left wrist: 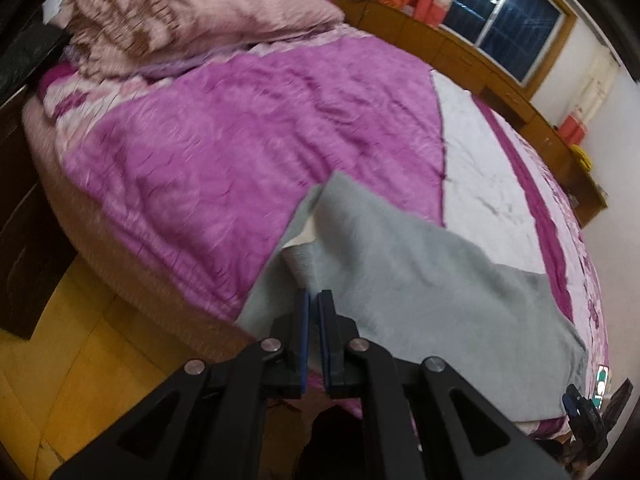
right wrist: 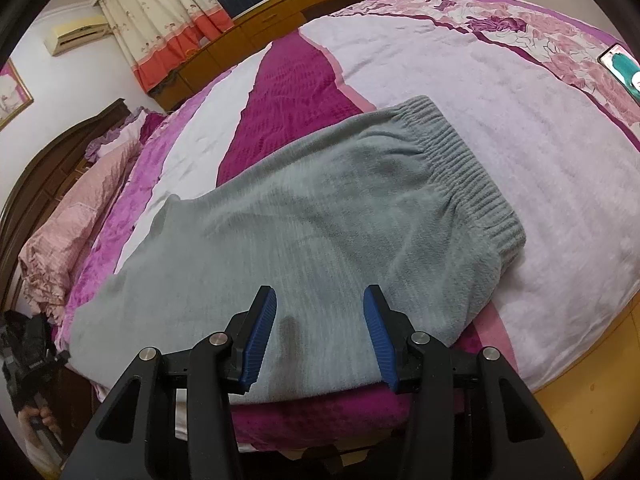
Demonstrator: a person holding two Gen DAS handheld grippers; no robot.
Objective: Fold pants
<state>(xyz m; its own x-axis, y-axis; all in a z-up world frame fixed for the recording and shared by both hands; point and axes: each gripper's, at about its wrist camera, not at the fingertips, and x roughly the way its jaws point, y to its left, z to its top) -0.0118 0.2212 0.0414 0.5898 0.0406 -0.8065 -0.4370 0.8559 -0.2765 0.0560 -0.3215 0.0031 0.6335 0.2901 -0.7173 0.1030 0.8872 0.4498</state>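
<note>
Grey fleece pants (right wrist: 320, 216) lie on the bed, the ribbed waistband (right wrist: 468, 164) at the far right in the right wrist view. My right gripper (right wrist: 320, 300) is open and empty, its blue pads above the near edge of the pants. My left gripper (left wrist: 314, 300) is shut on the leg end of the pants (left wrist: 400, 264) and holds that end lifted, so a fold of cloth rises in front of it. The left gripper also shows at the left edge of the right wrist view (right wrist: 28, 356).
The bed carries a purple and white blanket (left wrist: 240, 128). A pink quilt (left wrist: 192, 12) is piled at the headboard end. A phone (right wrist: 622, 68) lies at the bed's far right. Wooden cabinets (left wrist: 500, 80) line the wall under the window. Yellow wooden floor (left wrist: 72, 340) lies beside the bed.
</note>
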